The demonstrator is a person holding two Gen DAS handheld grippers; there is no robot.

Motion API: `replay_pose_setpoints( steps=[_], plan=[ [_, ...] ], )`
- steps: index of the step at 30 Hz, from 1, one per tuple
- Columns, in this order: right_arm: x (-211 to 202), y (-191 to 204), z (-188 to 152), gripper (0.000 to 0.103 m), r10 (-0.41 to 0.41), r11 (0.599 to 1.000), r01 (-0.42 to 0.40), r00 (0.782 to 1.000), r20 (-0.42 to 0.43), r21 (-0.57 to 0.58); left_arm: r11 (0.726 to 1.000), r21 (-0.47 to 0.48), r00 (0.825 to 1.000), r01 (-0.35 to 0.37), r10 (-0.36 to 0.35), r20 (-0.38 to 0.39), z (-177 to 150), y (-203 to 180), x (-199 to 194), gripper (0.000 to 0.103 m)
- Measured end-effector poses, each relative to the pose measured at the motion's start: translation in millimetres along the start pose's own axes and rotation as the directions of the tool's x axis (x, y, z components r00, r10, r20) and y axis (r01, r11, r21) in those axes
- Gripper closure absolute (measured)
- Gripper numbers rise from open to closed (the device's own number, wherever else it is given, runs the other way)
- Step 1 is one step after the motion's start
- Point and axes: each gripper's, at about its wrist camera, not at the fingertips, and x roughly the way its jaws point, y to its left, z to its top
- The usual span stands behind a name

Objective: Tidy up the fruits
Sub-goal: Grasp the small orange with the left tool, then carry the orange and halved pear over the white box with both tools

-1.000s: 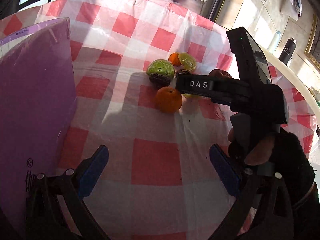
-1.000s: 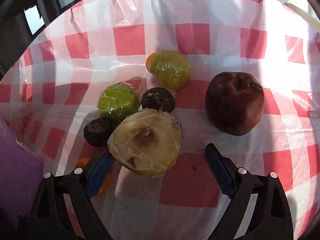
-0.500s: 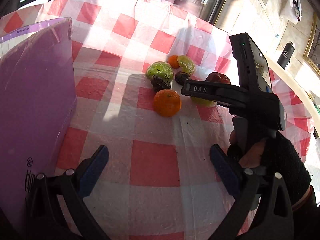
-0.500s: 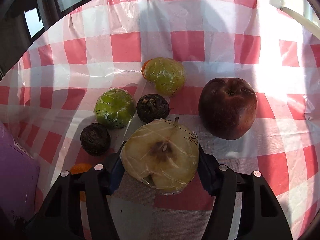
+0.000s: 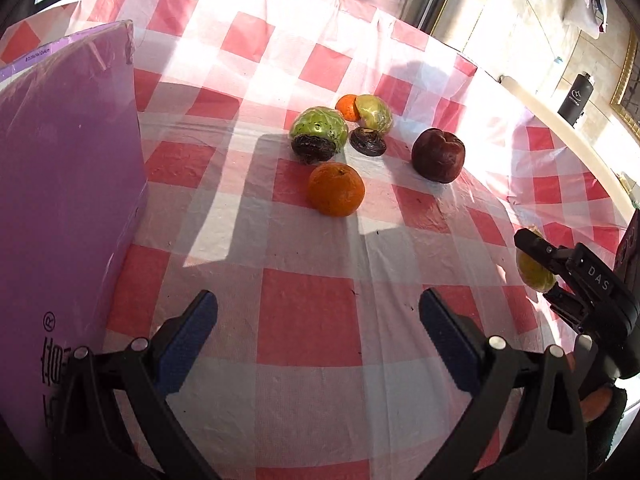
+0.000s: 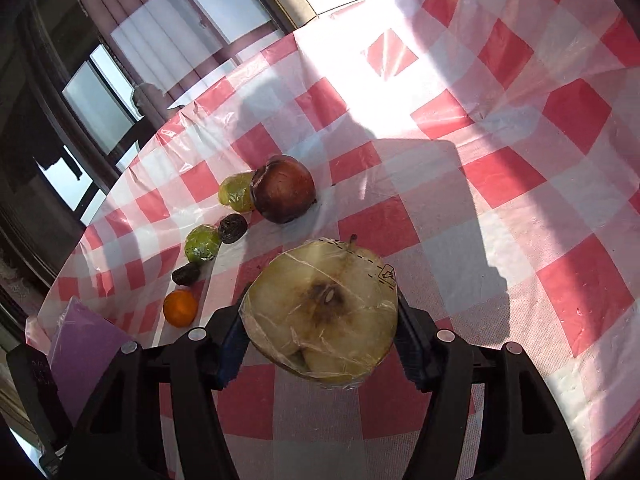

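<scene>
My right gripper [image 6: 320, 344] is shut on a plastic-wrapped half apple [image 6: 320, 312], cut face up, held above the table. It shows at the right edge of the left wrist view [image 5: 534, 266]. My left gripper [image 5: 318, 332] is open and empty over the checked cloth. On the table lie an orange [image 5: 336, 189], a dark red apple [image 5: 438, 155], a wrapped green fruit [image 5: 318, 126], two dark wrinkled fruits [image 5: 312, 148] [image 5: 367, 142], a wrapped yellow-green fruit [image 5: 374, 112] and a small orange piece [image 5: 347, 107].
A tall purple box [image 5: 64, 200] stands at the left, close to my left gripper. The round table's edge [image 5: 580, 148] curves along the right. A black bottle [image 5: 576, 96] stands beyond it.
My right gripper closed on the wrapped half apple, lifted it and carried it away to the right of the fruit cluster. The left gripper stayed nearly still.
</scene>
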Motion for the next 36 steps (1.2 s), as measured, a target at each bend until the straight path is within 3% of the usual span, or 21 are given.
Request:
replay_pose_setpoints(
  steps=[5, 8, 10, 14, 16, 17, 24, 30, 36],
  plan=[
    [5.6, 20.0, -1.9, 0.041, -0.005, 0.996, 0.005, 1.000, -0.008, -0.093, 0.998, 0.007, 0.998, -0.060, 0.060, -0.014, 22.0, -5.2, 19.2, 0.002],
    [6.9, 17.9, -1.1, 0.041, 0.005, 0.997, -0.006, 1.000, -0.009, -0.080, 0.996, 0.000, 0.996, -0.086, 0.086, 0.000, 42.2, -10.5, 36.3, 0.005],
    [6.2, 16.3, -1.1, 0.041, 0.010, 0.997, -0.010, 1.000, -0.006, -0.072, 0.991, 0.024, 0.991, -0.132, 0.133, -0.007, 55.2, -17.2, 51.7, 0.025],
    [7.2, 16.3, -0.6, 0.041, 0.013, 0.997, -0.013, 1.000, -0.007, -0.076, 0.971, 0.118, 0.977, -0.209, 0.212, -0.012, 67.4, -32.2, 73.7, 0.039],
    [6.8, 16.6, -0.8, 0.041, 0.021, 0.997, -0.021, 1.000, -0.007, -0.079, 0.962, 0.157, 0.974, -0.222, 0.225, -0.003, 66.4, -38.1, 75.4, 0.062],
    [6.3, 16.5, -1.1, 0.041, 0.025, 0.996, -0.025, 1.000, -0.005, -0.080, 0.959, 0.169, 0.973, -0.225, 0.229, -0.003, 64.3, -39.7, 74.4, 0.062],
    [3.4, 16.7, -2.0, 0.041, 0.038, 0.996, -0.038, 0.999, 0.007, -0.085, 0.987, 0.120, 0.994, -0.108, 0.106, 0.027, 27.7, -27.4, 31.4, 0.062],
    [-2.3, 14.7, -2.4, 0.041, 0.037, 0.996, -0.034, 0.999, 0.039, -0.079, 0.999, 0.038, 0.996, -0.033, 0.030, 0.081, 18.8, -9.8, 9.0, 0.062],
    [0.5, 16.0, -1.5, 0.041, 0.027, 0.997, -0.025, 0.999, 0.031, -0.079, 0.999, 0.049, 0.997, 0.016, -0.020, 0.081, 18.4, -12.7, 7.9, 0.062]
  ],
)
